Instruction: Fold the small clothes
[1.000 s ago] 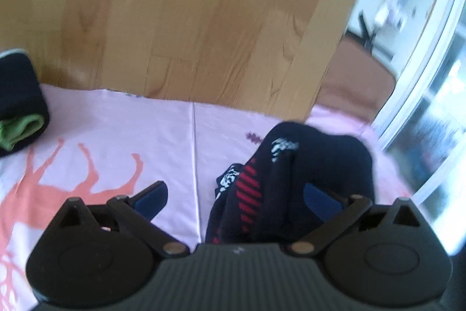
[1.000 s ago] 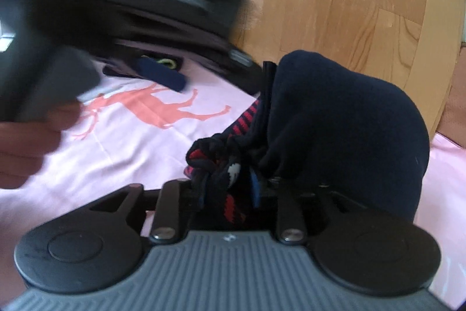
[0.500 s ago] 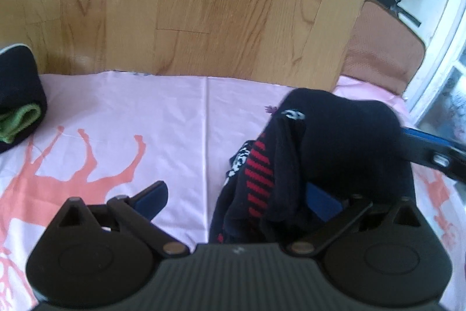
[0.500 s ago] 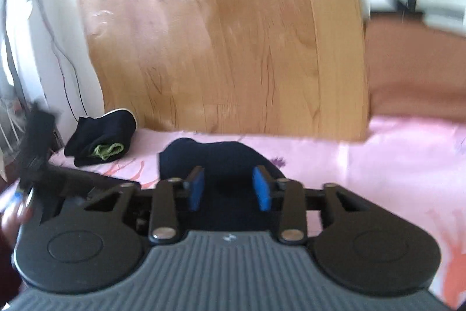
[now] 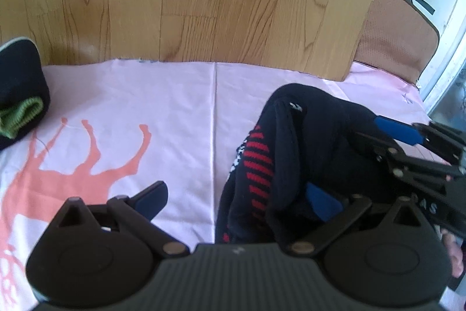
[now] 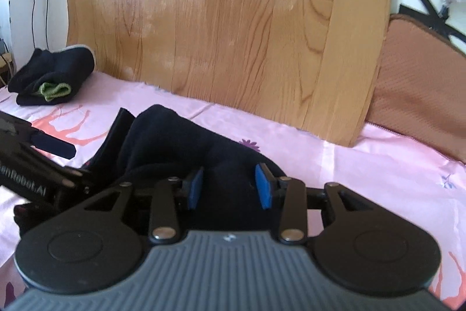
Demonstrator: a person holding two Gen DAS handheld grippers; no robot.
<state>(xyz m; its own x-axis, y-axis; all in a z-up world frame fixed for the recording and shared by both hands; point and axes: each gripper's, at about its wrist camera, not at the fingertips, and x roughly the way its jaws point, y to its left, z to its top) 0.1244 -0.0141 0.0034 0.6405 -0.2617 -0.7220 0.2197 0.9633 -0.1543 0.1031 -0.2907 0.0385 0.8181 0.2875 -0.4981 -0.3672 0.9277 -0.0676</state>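
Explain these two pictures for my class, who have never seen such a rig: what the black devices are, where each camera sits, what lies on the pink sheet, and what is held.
No robot is here. A person holds a two-finger gripper in each hand, and a wide-angle camera on each looks forward along its fingers. The black shape along the bottom of each picture is that gripper's own body.

In the left view, the left gripper stands wide open; its right pad lies against a dark sock with red stripes, but nothing is clamped. The right gripper reaches in from the right edge.

In the right view, the right gripper's jaws are opening, with the sock's dark cloth between the blue pads. Nothing is held firmly.

On the pink sheet, by the wooden board, lies a finished sock bundle showing a green cuff.
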